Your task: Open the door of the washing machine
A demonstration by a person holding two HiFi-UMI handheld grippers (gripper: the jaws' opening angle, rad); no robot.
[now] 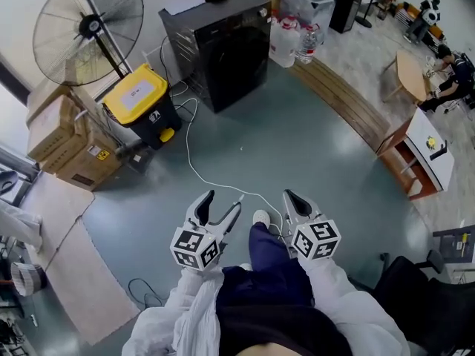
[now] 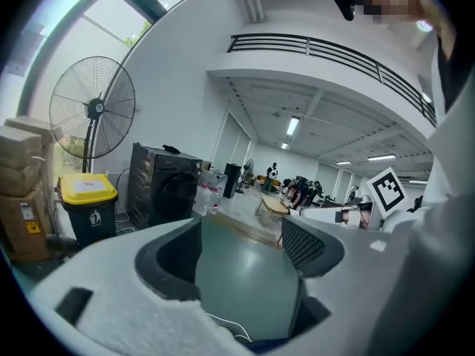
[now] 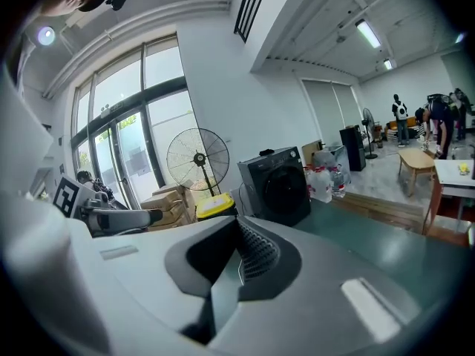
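Note:
The dark washing machine (image 1: 223,47) stands against the far wall with its round front door (image 1: 239,71) closed. It is well ahead of both grippers, across the green floor. My left gripper (image 1: 223,201) is held low in front of the person, jaws spread open with nothing between them. In the left gripper view the washing machine (image 2: 163,188) shows far off to the left of the open left gripper (image 2: 241,236). My right gripper (image 1: 289,196) sits beside it, its jaws closed together and empty. The right gripper view shows the washing machine (image 3: 276,184) beyond the right gripper (image 3: 237,228).
A yellow-lidded bin (image 1: 142,104), a large standing fan (image 1: 89,24) and cardboard boxes (image 1: 63,136) stand left of the machine. Water bottles (image 1: 293,39) and a wooden step (image 1: 349,102) lie to its right. A white cable (image 1: 200,173) runs across the floor.

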